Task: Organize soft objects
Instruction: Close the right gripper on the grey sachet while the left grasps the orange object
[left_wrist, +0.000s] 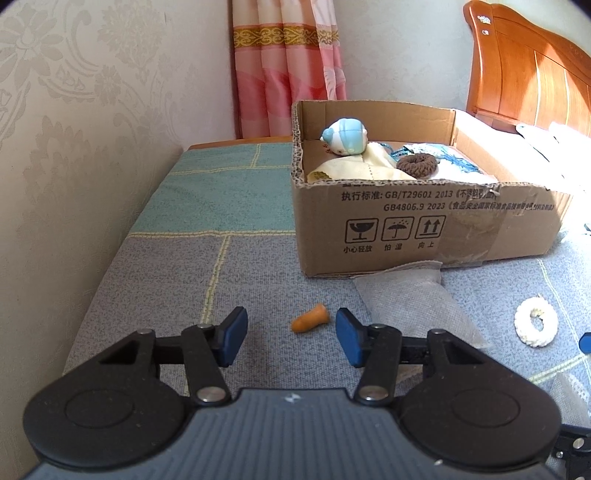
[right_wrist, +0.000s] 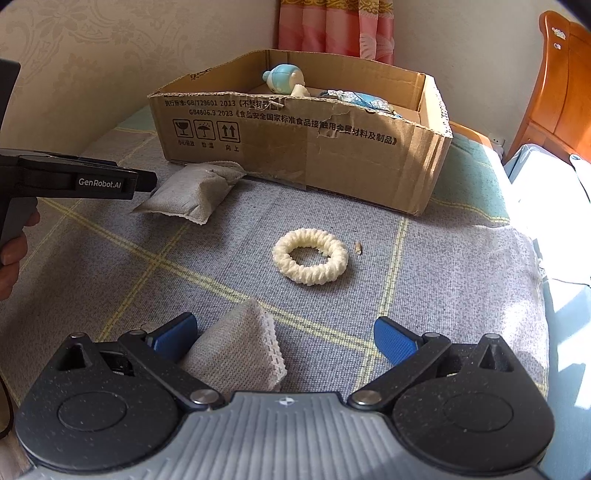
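A small orange foam plug (left_wrist: 308, 322) lies on the grey checked bedspread, just ahead of my left gripper (left_wrist: 291, 334), whose blue pads stand apart on either side without touching it. In the right wrist view my right gripper (right_wrist: 286, 326) is open over a grey fabric sachet (right_wrist: 236, 350) that leans against its left finger; the right pad is clear of it. A cream knitted ring (right_wrist: 310, 260) lies further ahead. Another grey sachet (right_wrist: 188, 195) rests against the cardboard box (right_wrist: 295, 147), which holds a blue-white plush toy (left_wrist: 345, 136), a cream cloth (left_wrist: 362, 166) and a brown scrunchie (left_wrist: 417, 164).
A patterned wall (left_wrist: 92, 147) runs along the bed's left edge. A pink curtain (left_wrist: 288, 66) hangs behind the box, and a wooden headboard (left_wrist: 535, 74) stands at the right. A person's hand (right_wrist: 11, 254) holds the left gripper's handle at the left of the right wrist view.
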